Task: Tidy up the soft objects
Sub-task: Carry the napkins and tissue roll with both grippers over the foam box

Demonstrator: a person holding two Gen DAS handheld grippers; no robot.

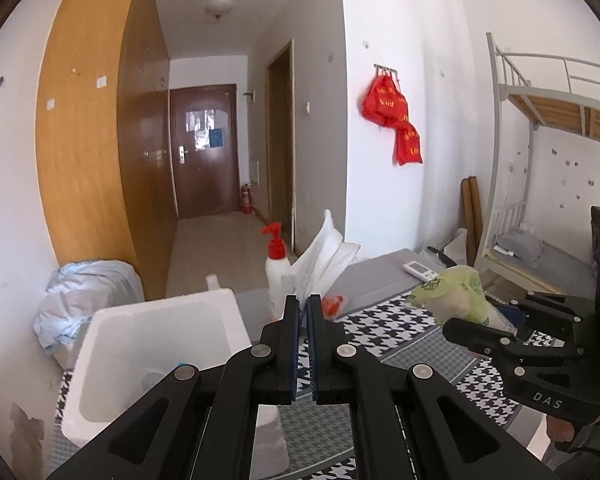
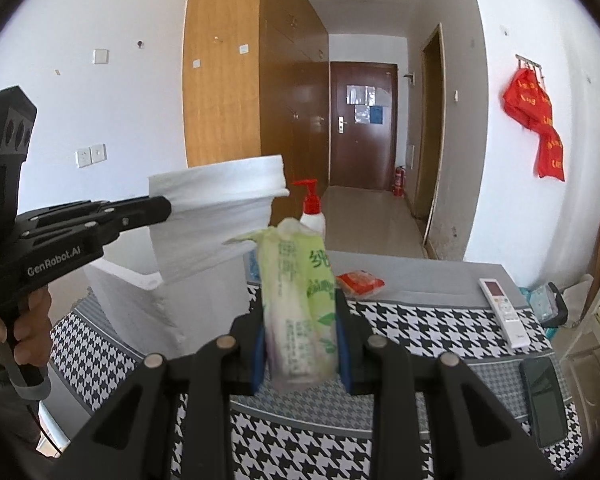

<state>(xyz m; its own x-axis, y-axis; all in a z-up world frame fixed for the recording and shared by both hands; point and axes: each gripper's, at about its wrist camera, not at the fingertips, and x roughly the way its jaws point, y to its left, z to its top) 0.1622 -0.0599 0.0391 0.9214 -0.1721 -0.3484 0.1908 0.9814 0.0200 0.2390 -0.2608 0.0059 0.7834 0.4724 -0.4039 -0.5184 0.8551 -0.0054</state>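
In the left wrist view, the left tongs (image 1: 303, 300) are closed almost fully on one folded white cloth (image 1: 322, 258), lifted beside the one white foam box (image 1: 156, 356), probably so it can go inside.

In the right wrist view, the right tongs (image 2: 300, 312) squeeze one green tissue pack (image 2: 300, 300) upright above the patterned table (image 2: 420, 320), near that box; one red packet (image 2: 360, 282) lies behind.
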